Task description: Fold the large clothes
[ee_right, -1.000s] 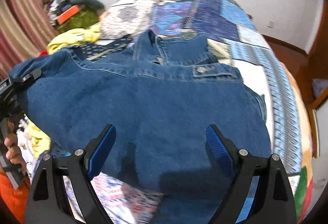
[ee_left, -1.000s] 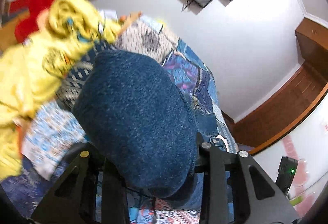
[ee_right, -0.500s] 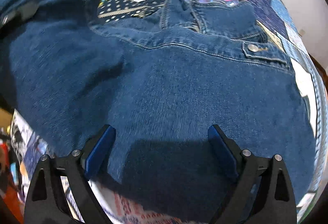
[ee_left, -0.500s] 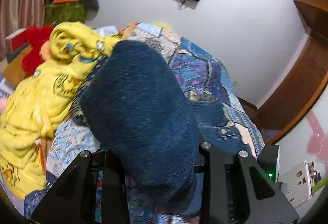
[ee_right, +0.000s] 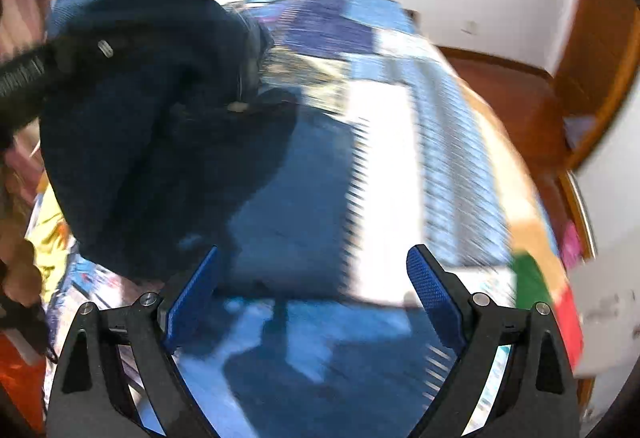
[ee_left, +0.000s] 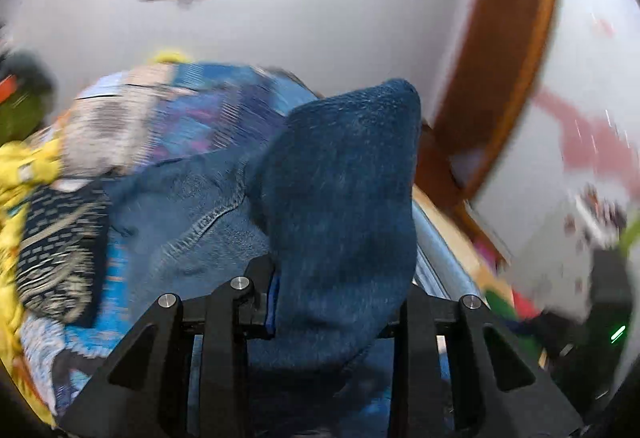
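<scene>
- Holding a bunched fold of the blue denim jacket, the left gripper is clamped on cloth; the wad stands up between its jaws and hides the fingertips.
- Rest of the jacket trails down-left onto the patchwork quilt bed; a crumpled yellow garment sits at the bed's left edge.
- Right wrist view: the lifted jacket hangs at upper left, over the bed; frame is motion-blurred.
- Right gripper is spread wide, blue pads bare, nothing between them.
- Handling judgement: denim is heavy, stiffish, not slippery, not fragile; it should hold a crease but sag from one grip point.
- Best hold: seam or hem corner, thick enough to pinch; right gripper should take the opposite corner.
</scene>
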Tool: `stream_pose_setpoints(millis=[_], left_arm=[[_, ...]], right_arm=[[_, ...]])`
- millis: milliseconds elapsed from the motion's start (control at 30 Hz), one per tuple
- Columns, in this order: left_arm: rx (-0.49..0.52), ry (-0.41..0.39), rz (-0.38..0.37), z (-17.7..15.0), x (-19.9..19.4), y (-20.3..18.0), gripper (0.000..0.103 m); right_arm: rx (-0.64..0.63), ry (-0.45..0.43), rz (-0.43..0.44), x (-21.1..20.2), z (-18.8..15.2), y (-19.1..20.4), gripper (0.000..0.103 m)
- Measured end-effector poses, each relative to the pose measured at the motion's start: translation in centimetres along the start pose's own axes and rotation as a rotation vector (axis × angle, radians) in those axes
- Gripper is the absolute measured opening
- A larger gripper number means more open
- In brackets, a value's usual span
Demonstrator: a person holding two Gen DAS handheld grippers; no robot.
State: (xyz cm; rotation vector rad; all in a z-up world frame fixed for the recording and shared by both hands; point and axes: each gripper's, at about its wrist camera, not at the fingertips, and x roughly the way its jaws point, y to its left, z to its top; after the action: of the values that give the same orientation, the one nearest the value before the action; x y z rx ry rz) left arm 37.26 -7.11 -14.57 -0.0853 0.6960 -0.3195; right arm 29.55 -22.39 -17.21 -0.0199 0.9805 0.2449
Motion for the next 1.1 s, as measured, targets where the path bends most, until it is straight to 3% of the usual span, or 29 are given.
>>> stream_pose_setpoints(millis=[133, 233, 400, 467, 533, 600, 667, 700, 800, 900, 1000, 1100], left_arm=[[0.185, 0.149, 0.005, -3.3, 4.5, -5.3, 0.030], [0.259, 0.213, 0.029, -4.9, 5.5, -6.0, 0.032], [0.245, 0.270, -0.002, -5.4, 3.9, -4.9, 0.046], [0.224, 0.291, -0.018, -5.3, 2.9, -4.5, 0.061], [0.198, 0.288, -0.051, -5.5, 1.6, -4.3, 0.064], [0.179, 0.282, -0.048, -5.4, 0.1, -3.6, 0.074], [0.160, 0.247, -0.033, -5.0, -1.8, -2.7, 0.087], [0.145, 0.208, -0.023, -4.9, -3.0, -2.1, 0.088], [0.125, 0.121, 0.044, -4.2, -5.5, -0.1, 0.092], [0.114, 0.074, 0.135, -3.8, -6.8, 2.3, 0.098], [0.112, 0.118, 0.231, -4.3, -6.0, 4.7, 0.098], [0.093, 0.195, 0.267, -6.2, -4.5, 6.3, 0.098]], right_arm=[[0.080, 0.023, -0.065, -0.7, -2.0, -4.1, 0.092], [0.127, 0.030, -0.074, -1.1, -2.8, -6.3, 0.092], [0.146, 0.012, -0.079, -2.3, -3.3, -7.4, 0.092], [0.143, -0.006, -0.073, -2.5, -2.7, -6.9, 0.092], [0.132, -0.033, -0.062, -3.3, -2.4, -6.4, 0.092], [0.106, -0.072, -0.046, -4.3, -1.7, -5.7, 0.092], [0.081, -0.111, -0.026, -5.1, -0.8, -4.7, 0.092], [0.068, -0.129, -0.016, -5.4, -0.3, -4.2, 0.092], [0.018, -0.173, 0.000, -6.1, 1.5, -2.1, 0.092], [-0.031, -0.201, 0.002, -6.0, 2.6, 0.0, 0.099], [-0.091, -0.209, 0.007, -4.7, 3.1, 2.1, 0.100], [-0.154, -0.151, 0.011, -2.3, 3.3, 3.3, 0.100]])
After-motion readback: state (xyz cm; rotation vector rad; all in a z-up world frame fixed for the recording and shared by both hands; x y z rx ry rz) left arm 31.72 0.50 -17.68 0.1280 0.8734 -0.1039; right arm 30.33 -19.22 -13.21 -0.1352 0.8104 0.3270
